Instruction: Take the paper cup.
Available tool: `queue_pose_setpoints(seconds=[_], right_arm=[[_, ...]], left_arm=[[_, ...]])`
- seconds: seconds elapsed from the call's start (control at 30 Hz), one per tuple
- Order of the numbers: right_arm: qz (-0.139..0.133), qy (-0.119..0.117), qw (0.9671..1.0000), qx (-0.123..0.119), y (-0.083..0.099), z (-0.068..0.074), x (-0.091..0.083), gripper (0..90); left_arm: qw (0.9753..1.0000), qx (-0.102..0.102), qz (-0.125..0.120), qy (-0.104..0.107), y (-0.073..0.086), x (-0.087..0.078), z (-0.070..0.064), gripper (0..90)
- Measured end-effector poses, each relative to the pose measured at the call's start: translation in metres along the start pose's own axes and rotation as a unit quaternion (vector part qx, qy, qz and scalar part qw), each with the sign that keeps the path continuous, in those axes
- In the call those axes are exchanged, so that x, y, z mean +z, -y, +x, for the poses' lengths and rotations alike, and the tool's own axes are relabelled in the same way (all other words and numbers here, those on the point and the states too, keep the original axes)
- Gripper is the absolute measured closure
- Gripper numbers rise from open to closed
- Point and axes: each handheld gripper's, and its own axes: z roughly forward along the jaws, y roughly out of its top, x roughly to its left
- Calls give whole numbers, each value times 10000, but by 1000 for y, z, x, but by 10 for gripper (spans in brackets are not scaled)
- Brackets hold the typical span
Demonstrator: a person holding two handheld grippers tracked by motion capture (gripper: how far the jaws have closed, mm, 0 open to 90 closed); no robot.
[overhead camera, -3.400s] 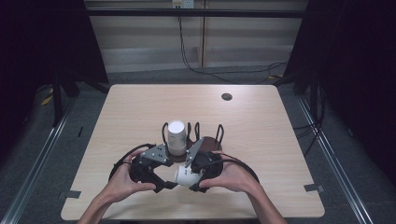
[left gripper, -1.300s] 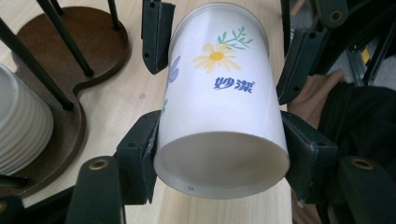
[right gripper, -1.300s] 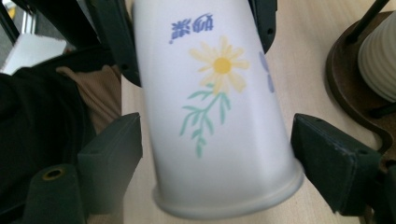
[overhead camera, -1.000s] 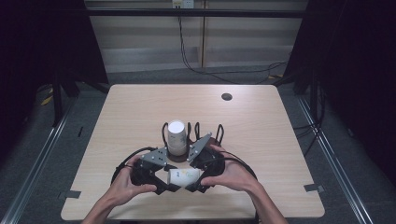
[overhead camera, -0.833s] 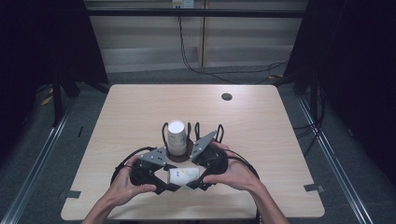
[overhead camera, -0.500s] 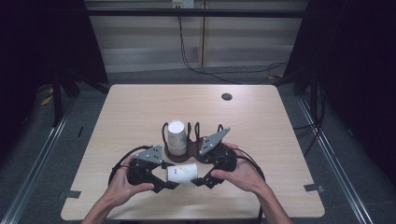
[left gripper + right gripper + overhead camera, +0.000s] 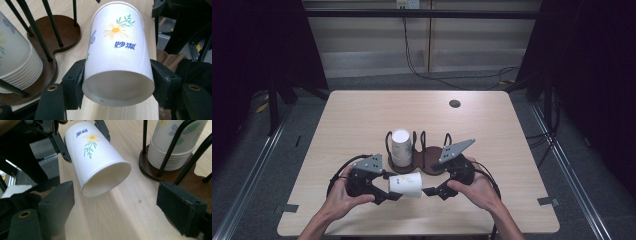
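Note:
A white paper cup [image 7: 407,184] printed with flowers lies sideways just above the table. My left gripper [image 7: 388,186] is shut on its base end. In the left gripper view the cup [image 7: 117,55] sits squeezed between the two pads [image 7: 74,87], its bottom toward the camera. My right gripper [image 7: 435,184] stands open just right of the cup's open mouth, apart from it. In the right gripper view the cup's mouth [image 7: 100,162] faces my open right gripper [image 7: 120,207]. A stack of like cups [image 7: 401,145] stands upside down in a wire holder on a brown base [image 7: 432,161].
The holder's black wire posts [image 7: 186,157] rise close to my right gripper. A small dark round disc [image 7: 455,103] lies near the table's far edge. Cables loop behind both hands. The table's front edge [image 7: 412,233] is near the wrists.
My right gripper has drawn back to the right, away from the cup, and now stands open. My left gripper keeps the cup and has shifted slightly toward the front.

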Motion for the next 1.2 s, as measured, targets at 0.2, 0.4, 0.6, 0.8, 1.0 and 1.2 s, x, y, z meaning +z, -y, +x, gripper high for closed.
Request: queue_pose_setpoints(seconds=[0.2, 0.4, 0.6, 0.8, 1.0, 1.2], right_arm=[[-304, 96, 9995, -16, 1, 0, 1, 156], [-556, -37, 9984, 72, 3, 0, 0, 156], [-748, -115, 9971, 121, 8, -2, 3, 156], [-1007, -246, 9944, 198, 8, -2, 2, 153], [-1257, -250, 9914, 269, 8, -1, 0, 135], [-1283, -374, 9907, 250, 8, 0, 3, 135]], left_arm=[[9999, -75, -129, -84, 2, -1, 1, 362], [9997, -45, -226, -95, 1, -4, 1, 362], [9993, -107, -346, -54, 0, -7, 0, 362], [9987, -116, -483, -59, -2, -10, 0, 362], [9984, -151, -536, 10, -3, -13, 0, 363], [9977, -145, -653, 67, -4, -13, -1, 363]])
